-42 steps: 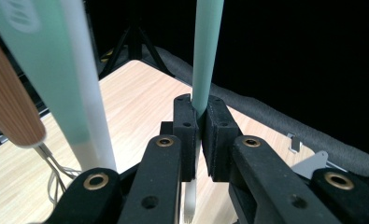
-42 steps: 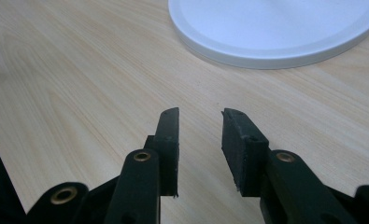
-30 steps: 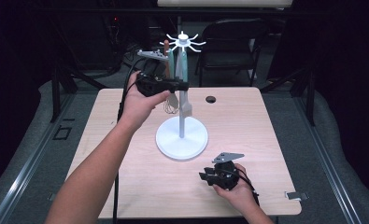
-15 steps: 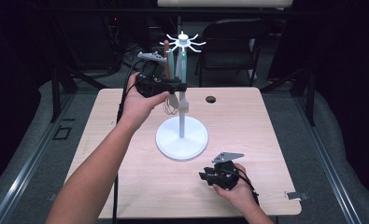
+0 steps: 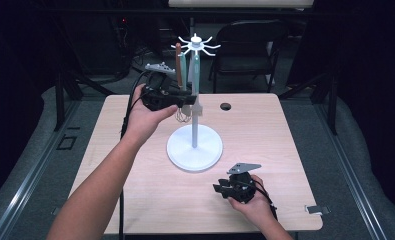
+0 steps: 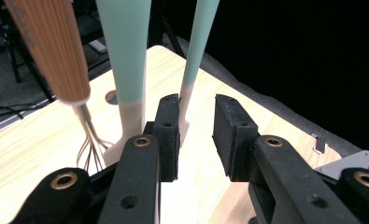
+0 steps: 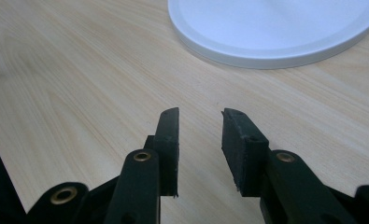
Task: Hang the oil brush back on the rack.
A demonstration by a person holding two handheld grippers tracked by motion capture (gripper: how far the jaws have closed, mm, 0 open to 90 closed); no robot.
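My left hand-held gripper (image 6: 196,135) has just been opening; its jaws stand apart, gripping nothing, the slim teal utensil (image 6: 198,46) just beyond them at twelve o'clock. My right hand-held gripper (image 7: 198,140) rests part open and empty on the counter (image 5: 135,180), at five o'clock from the white rack (image 5: 194,150). The whisk (image 6: 49,51) hangs at ten o'clock.
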